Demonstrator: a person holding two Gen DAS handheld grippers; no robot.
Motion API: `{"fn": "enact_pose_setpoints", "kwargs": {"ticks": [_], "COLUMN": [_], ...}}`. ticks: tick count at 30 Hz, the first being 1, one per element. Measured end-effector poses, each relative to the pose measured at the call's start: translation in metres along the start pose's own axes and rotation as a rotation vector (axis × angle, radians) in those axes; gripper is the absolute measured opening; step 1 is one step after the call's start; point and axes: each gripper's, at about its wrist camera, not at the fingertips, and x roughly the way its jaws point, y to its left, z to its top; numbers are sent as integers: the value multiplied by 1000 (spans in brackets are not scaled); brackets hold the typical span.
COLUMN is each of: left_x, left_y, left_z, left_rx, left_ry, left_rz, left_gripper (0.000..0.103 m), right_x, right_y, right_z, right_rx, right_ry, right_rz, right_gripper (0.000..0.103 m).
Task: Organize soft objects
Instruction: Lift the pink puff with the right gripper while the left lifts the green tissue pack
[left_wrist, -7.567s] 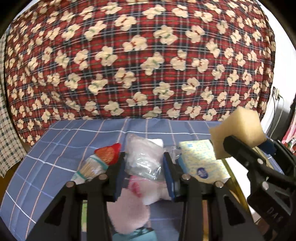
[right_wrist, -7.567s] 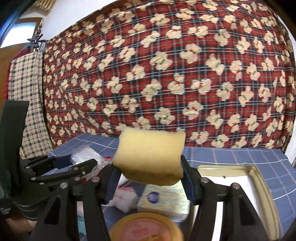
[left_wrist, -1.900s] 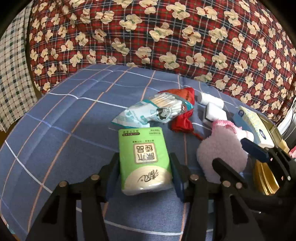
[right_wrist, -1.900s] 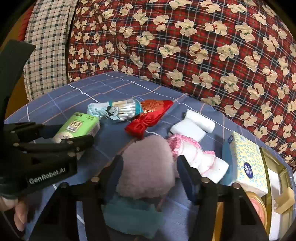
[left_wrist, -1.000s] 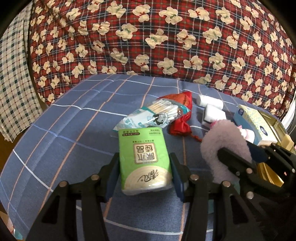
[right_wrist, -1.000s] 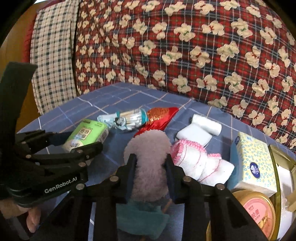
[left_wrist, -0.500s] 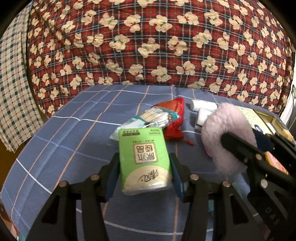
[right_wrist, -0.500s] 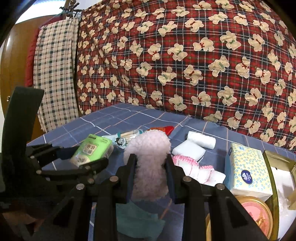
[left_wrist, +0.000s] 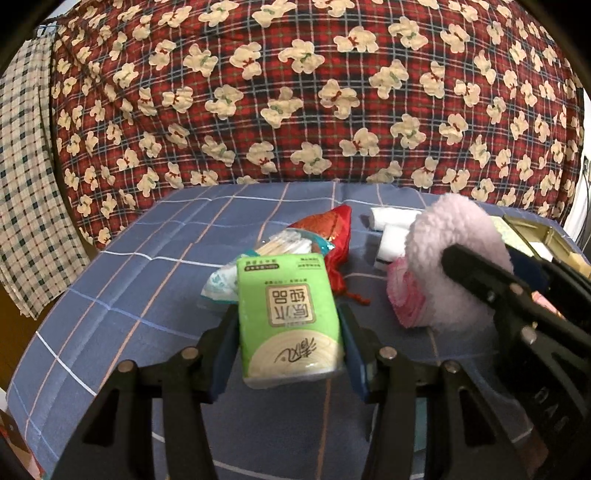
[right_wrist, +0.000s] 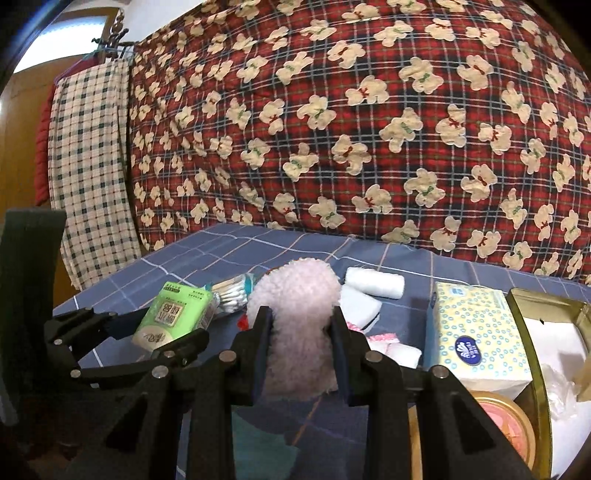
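Note:
My left gripper (left_wrist: 288, 325) is shut on a green tissue pack (left_wrist: 288, 317), held above the blue checked cloth (left_wrist: 122, 280); the same tissue pack (right_wrist: 173, 317) shows at the left of the right wrist view. My right gripper (right_wrist: 301, 328) is shut on a fluffy pale pink plush (right_wrist: 299, 314), lifted off the cloth. In the left wrist view that plush (left_wrist: 454, 258) sits at the right, in the other tool's black jaws. On the cloth lie a cotton swab pack (left_wrist: 284, 243), a red pouch (left_wrist: 332, 236), white rolls (right_wrist: 373, 282) and a pink-and-white folded cloth (left_wrist: 400, 291).
A yellow dotted tissue box (right_wrist: 476, 332) stands right of the plush, next to an open gold tin (right_wrist: 535, 306) with white things inside. A round pink lid (right_wrist: 506, 424) lies at the lower right. A red bear-print quilt (right_wrist: 369, 129) rises behind the cloth; a teal rag (right_wrist: 258, 443) lies below.
Both grippers have risen and tilted up with their loads: the tissue pack and the plush sit higher against the cloth, and more of the quilt fills both views.

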Motion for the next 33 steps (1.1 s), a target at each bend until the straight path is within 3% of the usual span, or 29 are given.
{"fn": "enact_pose_setpoints", "kwargs": {"ticks": [10,33], "left_x": [-4,5], "left_y": [-5,-22], "left_z": [0,9], "left_rx": [-2,17], "left_ry": [-19,-19], "left_rz": [8,-4], "left_gripper": [51,51], "right_x": [-8,-11], "right_y": [-7,-27], "right_z": [-1,-2], "right_rx": [10,68], "right_ry": [-38,-34], "right_rz": [-37,-99], "right_gripper": [33,33]}}
